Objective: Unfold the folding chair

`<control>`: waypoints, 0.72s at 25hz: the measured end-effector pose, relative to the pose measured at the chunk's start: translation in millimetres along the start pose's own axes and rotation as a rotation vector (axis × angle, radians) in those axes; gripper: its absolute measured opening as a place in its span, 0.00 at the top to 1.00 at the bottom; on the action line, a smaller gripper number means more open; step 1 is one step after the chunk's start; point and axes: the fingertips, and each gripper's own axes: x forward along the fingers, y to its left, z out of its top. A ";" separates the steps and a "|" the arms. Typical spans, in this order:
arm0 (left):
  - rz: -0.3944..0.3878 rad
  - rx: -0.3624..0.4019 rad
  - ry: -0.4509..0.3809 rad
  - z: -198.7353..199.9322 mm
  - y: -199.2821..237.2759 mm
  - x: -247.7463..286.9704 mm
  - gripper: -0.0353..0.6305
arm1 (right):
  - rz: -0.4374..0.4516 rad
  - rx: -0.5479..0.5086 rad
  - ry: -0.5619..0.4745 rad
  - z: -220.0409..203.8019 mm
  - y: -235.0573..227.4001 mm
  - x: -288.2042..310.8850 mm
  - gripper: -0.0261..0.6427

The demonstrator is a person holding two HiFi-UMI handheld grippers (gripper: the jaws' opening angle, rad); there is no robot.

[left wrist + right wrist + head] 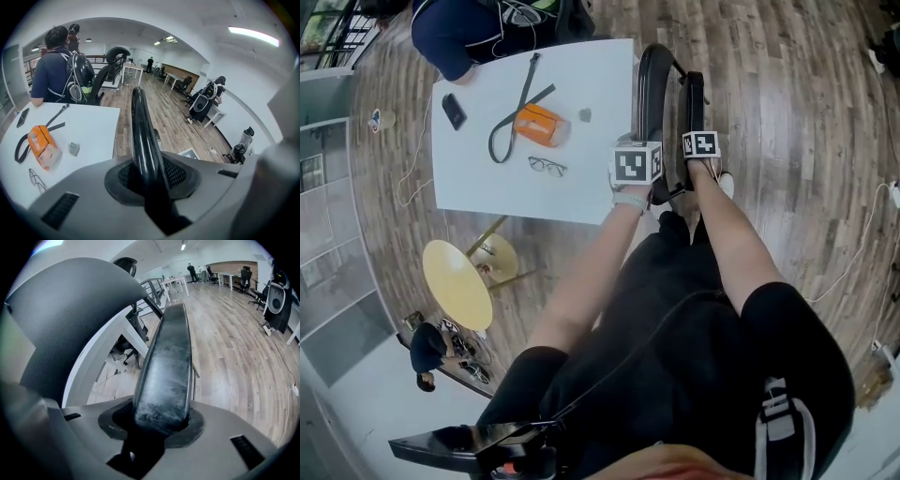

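Observation:
The folded black chair (654, 103) stands upright beside the white table, right in front of me. In the left gripper view its glossy curved backrest edge (140, 131) runs down between the jaws, and my left gripper (151, 183) is shut on it. In the right gripper view the flat, scuffed seat panel (169, 352) fills the gap between the jaws, with my right gripper (158, 423) shut on its near end. In the head view the left gripper (637, 165) and the right gripper (700, 146) sit side by side on the chair's near end, their fingertips hidden.
The white table (478, 183) on the left carries an orange pouch with a strap (541, 125), glasses (547, 167) and a phone (454, 111). A person in dark blue (450, 33) sits at its far side. A yellow stool (457, 283) stands near left. Wood floor (806, 141) lies to the right.

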 end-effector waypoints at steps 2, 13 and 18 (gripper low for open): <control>-0.013 0.000 -0.001 -0.8 -1.4 1.3 0.84 | 0.014 0.005 -0.002 -1.2 -8.4 -2.6 0.73; -0.035 -0.045 0.011 -6.1 13.2 8.0 0.84 | 0.175 0.074 -0.013 -8.8 -63.4 -24.1 0.73; -0.057 -0.074 0.011 -11.1 14.6 13.7 0.84 | 0.272 0.106 -0.023 -16.9 -98.4 -34.4 0.73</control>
